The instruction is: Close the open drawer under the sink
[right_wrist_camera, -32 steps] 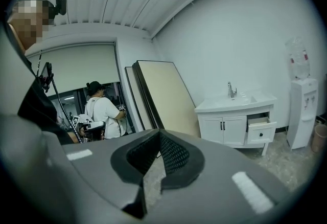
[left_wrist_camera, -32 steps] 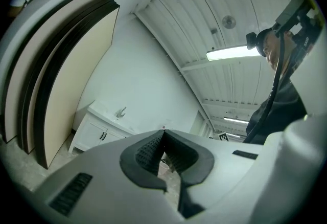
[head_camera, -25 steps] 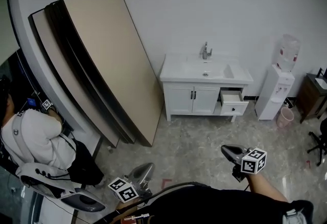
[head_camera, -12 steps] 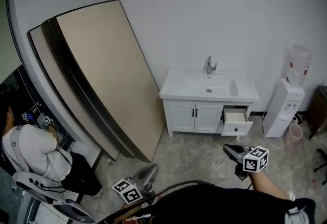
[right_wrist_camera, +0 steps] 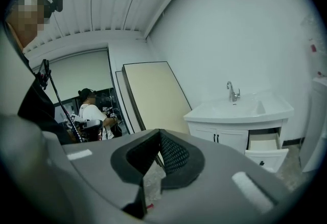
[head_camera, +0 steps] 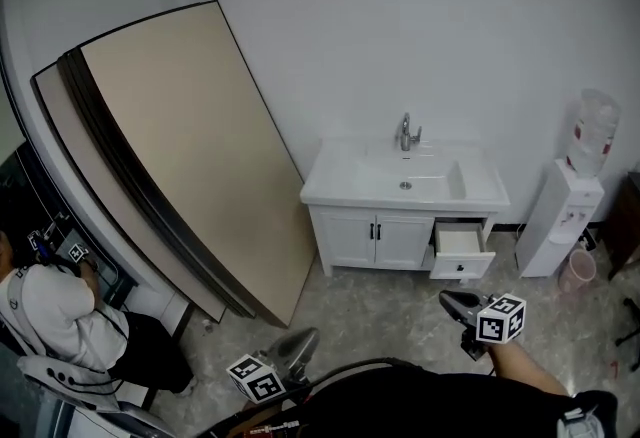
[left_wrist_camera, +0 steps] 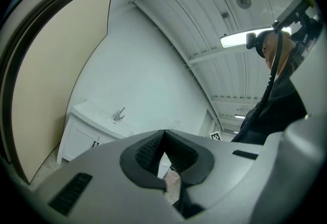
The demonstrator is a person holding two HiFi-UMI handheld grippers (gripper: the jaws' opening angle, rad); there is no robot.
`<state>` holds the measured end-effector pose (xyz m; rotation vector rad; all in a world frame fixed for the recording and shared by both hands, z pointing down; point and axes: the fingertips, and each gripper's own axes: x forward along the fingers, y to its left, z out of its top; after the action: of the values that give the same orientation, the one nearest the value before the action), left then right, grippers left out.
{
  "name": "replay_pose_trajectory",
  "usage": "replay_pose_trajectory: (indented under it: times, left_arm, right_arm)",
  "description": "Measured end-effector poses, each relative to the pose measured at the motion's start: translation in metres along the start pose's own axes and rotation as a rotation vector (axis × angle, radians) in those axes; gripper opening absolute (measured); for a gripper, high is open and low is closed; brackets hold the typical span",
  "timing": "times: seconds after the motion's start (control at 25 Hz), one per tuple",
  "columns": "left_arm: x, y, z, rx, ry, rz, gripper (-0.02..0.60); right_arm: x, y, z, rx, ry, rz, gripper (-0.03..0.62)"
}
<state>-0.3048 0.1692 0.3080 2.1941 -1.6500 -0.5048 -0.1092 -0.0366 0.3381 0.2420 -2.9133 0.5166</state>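
The mottled grey floor (head_camera: pixel 385 311) carries a white sink cabinet (head_camera: pixel 372 238), a water dispenser (head_camera: pixel 563 218) beside a pink bin (head_camera: pixel 578 270), and leaning boards (head_camera: pixel 190 156).

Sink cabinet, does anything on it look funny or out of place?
Yes. The drawer at the right end of the sink cabinet is pulled open and sticks out. The two doors beside it are shut flat. Nothing looks spilled or broken.
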Motion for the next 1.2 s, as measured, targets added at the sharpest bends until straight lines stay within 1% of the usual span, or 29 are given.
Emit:
replay_pose_trajectory:
  times: [0.16, 0.28, 0.44, 0.64, 0.72, 0.8, 0.88, 0.96, 1.12, 1.2]
  left_arm:
    - [0.007, 0.047, 0.018, -0.013, 0.005, -0.004, 0.0]
    - [0.018, 0.088, 0.034, -0.029, 0.004, -0.049, 0.0]
    - [0.033, 0.142, 0.069, -0.014, 0.023, -0.121, 0.0]
    - [0.047, 0.201, 0.119, -0.01, 0.055, -0.183, 0.0]
    - [0.048, 0.224, 0.132, -0.015, 0.061, -0.198, 0.0]
    - [0.048, 0.249, 0.139, -0.027, 0.068, -0.2, 0.0]
    - [0.051, 0.272, 0.143, -0.042, 0.076, -0.185, 0.0]
    - [0.057, 0.289, 0.144, -0.057, 0.074, -0.18, 0.0]
    - [0.077, 0.313, 0.141, -0.068, 0.074, -0.189, 0.0]
    - [0.091, 0.325, 0.139, -0.071, 0.082, -0.181, 0.0]
  right_arm:
    - [0.041, -0.011, 0.01, -0.003, 0.002, -0.015, 0.002]
    - [0.076, -0.018, 0.018, 0.008, -0.004, -0.057, 0.002]
    - [0.129, -0.008, 0.035, -0.045, -0.005, -0.078, 0.002]
    - [0.183, -0.012, 0.066, -0.027, -0.03, -0.151, 0.002]
    - [0.203, -0.013, 0.073, -0.025, -0.029, -0.171, 0.002]
    - [0.222, -0.013, 0.076, -0.026, -0.024, -0.178, 0.002]
    - [0.24, -0.016, 0.078, -0.028, -0.012, -0.179, 0.002]
    - [0.252, -0.024, 0.078, -0.029, -0.002, -0.181, 0.002]
    - [0.271, -0.054, 0.081, -0.013, -0.002, -0.198, 0.002]
    - [0.284, -0.072, 0.083, -0.006, -0.003, -0.189, 0.002]
